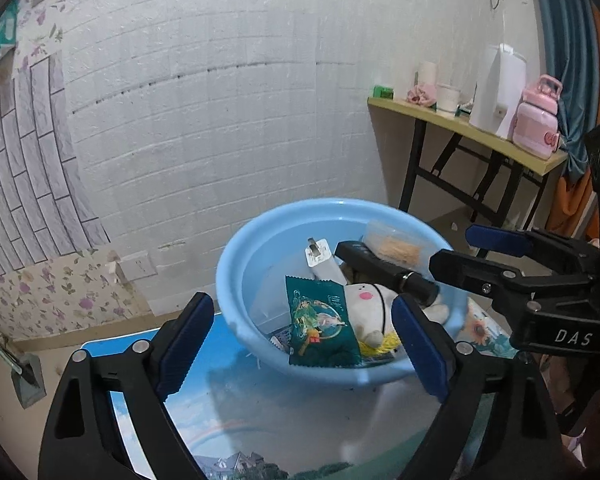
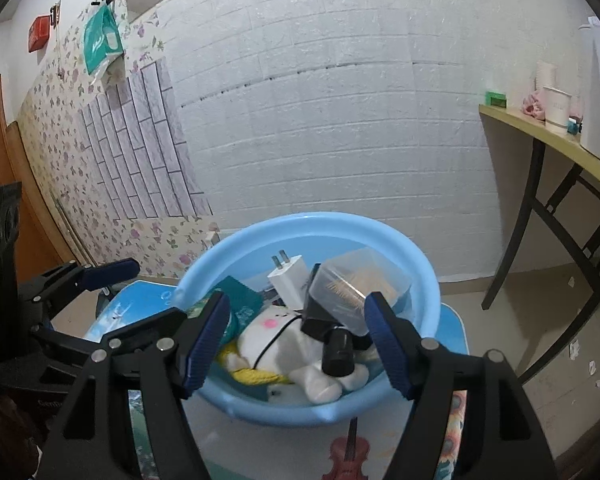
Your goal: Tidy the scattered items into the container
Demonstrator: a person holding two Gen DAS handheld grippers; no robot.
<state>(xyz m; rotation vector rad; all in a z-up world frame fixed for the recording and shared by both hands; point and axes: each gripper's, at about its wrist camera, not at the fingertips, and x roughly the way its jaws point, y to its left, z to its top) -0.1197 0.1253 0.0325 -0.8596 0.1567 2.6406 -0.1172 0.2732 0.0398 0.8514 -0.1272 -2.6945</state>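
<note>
A light blue basin [image 1: 236, 256] [image 2: 424, 272] stands on a small picture-printed table [image 1: 236, 412]. In it lie a green snack packet [image 1: 320, 320], a white plush toy [image 1: 366, 308] [image 2: 284, 332], a white charger plug [image 1: 320, 260] [image 2: 290, 280], a clear box of toothpicks [image 1: 396, 244] [image 2: 356, 284] and a black cylinder object [image 1: 380, 268] [image 2: 336, 348]. My left gripper [image 1: 300, 344] is open and empty in front of the basin. My right gripper [image 2: 296, 340] is open and empty over the basin's near rim; it also shows in the left wrist view [image 1: 480, 252].
A yellow folding table [image 1: 460, 128] [image 2: 572, 148] stands at the right by the wall, with a pink bottle [image 1: 538, 124], cups and a white jug on it. A white brick-pattern wall is behind. A wall socket [image 1: 138, 266] sits low on the left.
</note>
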